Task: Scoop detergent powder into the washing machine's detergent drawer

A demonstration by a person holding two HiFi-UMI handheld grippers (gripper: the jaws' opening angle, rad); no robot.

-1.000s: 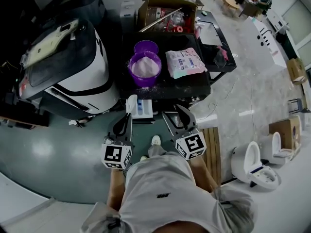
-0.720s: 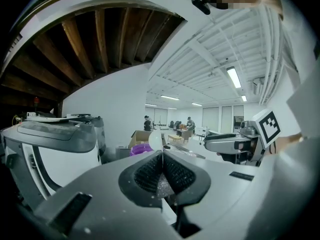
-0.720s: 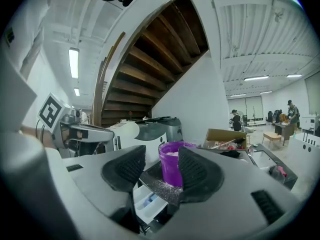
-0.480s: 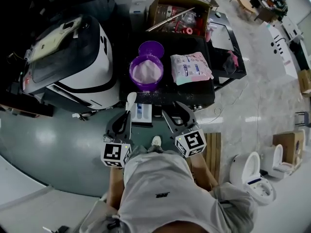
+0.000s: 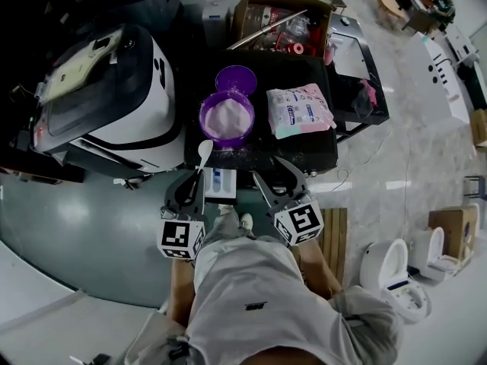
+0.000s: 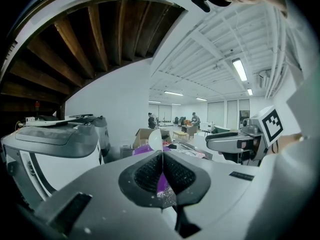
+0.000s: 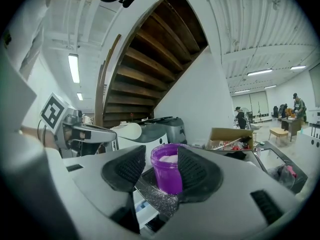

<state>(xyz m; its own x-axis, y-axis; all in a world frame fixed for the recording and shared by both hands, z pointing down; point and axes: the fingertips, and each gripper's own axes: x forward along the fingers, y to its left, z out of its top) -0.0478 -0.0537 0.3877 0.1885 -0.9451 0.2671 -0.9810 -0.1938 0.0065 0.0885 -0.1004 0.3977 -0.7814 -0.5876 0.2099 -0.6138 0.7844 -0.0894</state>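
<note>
Now left gripper (image 5: 194, 187) fingers pinching white spoon (image 5: 204, 152) handle, near purple powder tub (image 5: 227, 118). Right gripper (image 5: 274, 176) fingers spread, empty. Detergent drawer (image 5: 221, 182) sits between grippers, near of bench (image 5: 304, 149). I judge thin handle may twist, spilling powder.

A cardboard box (image 5: 247, 14) stands beyond the black table (image 5: 304, 149).

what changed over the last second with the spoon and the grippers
The left gripper, shut on the white spoon, has carried it a little forward, from by the detergent drawer toward the purple tub of powder. Nothing was picked up or let go. The right gripper stays open and empty beside it; the tub and the detergent bag have not moved.
</note>
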